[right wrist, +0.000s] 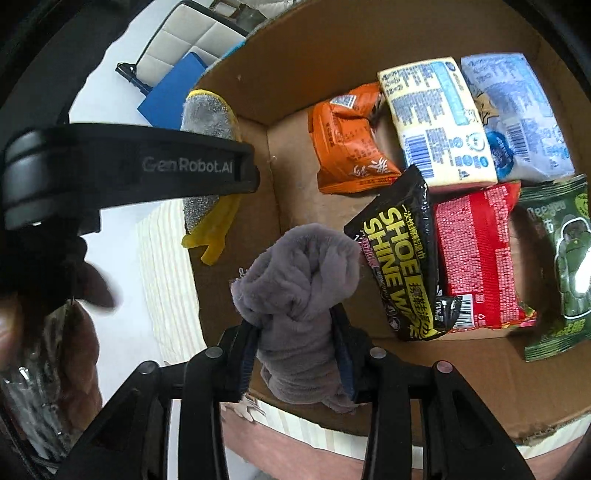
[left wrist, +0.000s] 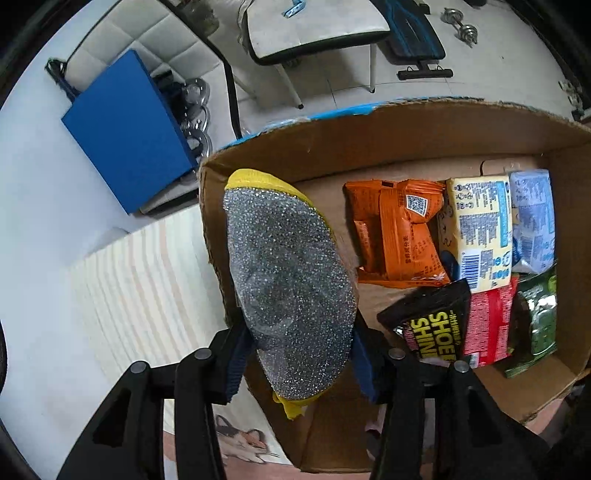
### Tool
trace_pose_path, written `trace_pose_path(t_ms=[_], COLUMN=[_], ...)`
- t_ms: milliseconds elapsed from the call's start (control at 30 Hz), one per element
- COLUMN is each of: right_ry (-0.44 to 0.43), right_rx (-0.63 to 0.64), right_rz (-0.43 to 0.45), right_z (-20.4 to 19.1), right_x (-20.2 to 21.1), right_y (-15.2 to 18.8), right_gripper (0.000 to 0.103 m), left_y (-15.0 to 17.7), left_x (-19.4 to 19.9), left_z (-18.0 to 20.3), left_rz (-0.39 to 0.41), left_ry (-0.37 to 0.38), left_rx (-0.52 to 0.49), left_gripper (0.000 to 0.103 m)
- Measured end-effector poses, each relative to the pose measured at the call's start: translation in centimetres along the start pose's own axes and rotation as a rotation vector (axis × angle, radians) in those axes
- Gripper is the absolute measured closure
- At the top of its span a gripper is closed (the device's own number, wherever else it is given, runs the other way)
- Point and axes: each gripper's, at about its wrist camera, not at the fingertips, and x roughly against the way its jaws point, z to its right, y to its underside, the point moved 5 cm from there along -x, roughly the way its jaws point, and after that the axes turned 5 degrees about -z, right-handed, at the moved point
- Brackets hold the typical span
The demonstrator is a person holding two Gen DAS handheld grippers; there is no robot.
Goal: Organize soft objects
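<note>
My left gripper [left wrist: 299,354] is shut on a silver scrubbing sponge with a yellow back [left wrist: 288,273], held above the left wall of the cardboard box [left wrist: 369,136]. The sponge also shows in the right wrist view [right wrist: 208,114], partly behind the left gripper's black body [right wrist: 129,166]. My right gripper [right wrist: 295,343] is shut on a rolled grey fluffy cloth [right wrist: 299,273], held over the box's bare floor near its left wall [right wrist: 236,240].
Several soft packets fill the right side of the box: orange [right wrist: 347,147], pale yellow [right wrist: 436,122], light blue [right wrist: 517,114], black "Shoe Shine" [right wrist: 402,254], red [right wrist: 476,254], green [right wrist: 565,269]. A blue board [left wrist: 129,136], a chair [left wrist: 314,29] and dumbbells [left wrist: 461,26] lie beyond.
</note>
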Motion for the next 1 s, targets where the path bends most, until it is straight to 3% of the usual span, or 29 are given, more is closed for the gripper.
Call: trace_pose_path(t_ms=[33, 100, 267, 333, 367, 400, 733, 933, 1000], right_ry=[0.008, 0.013, 0.058, 0.060, 0.065, 0.067, 0.133, 0.299, 0.372], right_rx=[0.000, 0.003, 0.018, 0.028, 0.030, 0.034, 0.063, 0.094, 0.103], right_rz=[0.004, 0.012, 0.012, 0.011, 0.011, 0.014, 0.043, 0.109, 0.149], right_z=[0.0, 0.0, 0.0, -0.1, 0.0, 0.1, 1.6, 4.1, 5.1], right_x=[0.0, 0.2, 1.0, 1.5, 2.0, 2.6, 6.5, 10.6, 12.2], right_y=[0.0, 0.1, 0.3, 0.5, 0.7, 0.9, 1.4, 2.3, 2.8], right_gripper=[0.049, 0.028, 0.027, 0.026, 0.019, 0.014, 0.004, 0.004, 0.004], left_y=[-0.2, -0.4, -0.2, 0.0, -0.1, -0.1, 1.0, 3.6, 5.1], left_x=[-0.2, -0.1, 0.6, 0.9, 1.1, 1.3, 2.8, 4.3, 4.8], left_z=[-0.1, -0.3, 0.1, 0.3, 0.3, 0.4, -0.1, 0.5, 1.0], left_rz=[-0.003, 0.003, 0.009, 0.018, 0.033, 0.042, 0.087, 0.166, 0.208], left_ry=[0.007, 0.018, 0.026, -0.005, -0.022, -0.028, 0.014, 0.119, 0.121], left_rx=[0.007, 0.013, 0.003, -0.002, -0.008, -0.009, 0.033, 0.085, 0.098], left_gripper=[0.055, 0.054, 0.037, 0.015, 0.011, 0.011, 0.003, 0.003, 0.003])
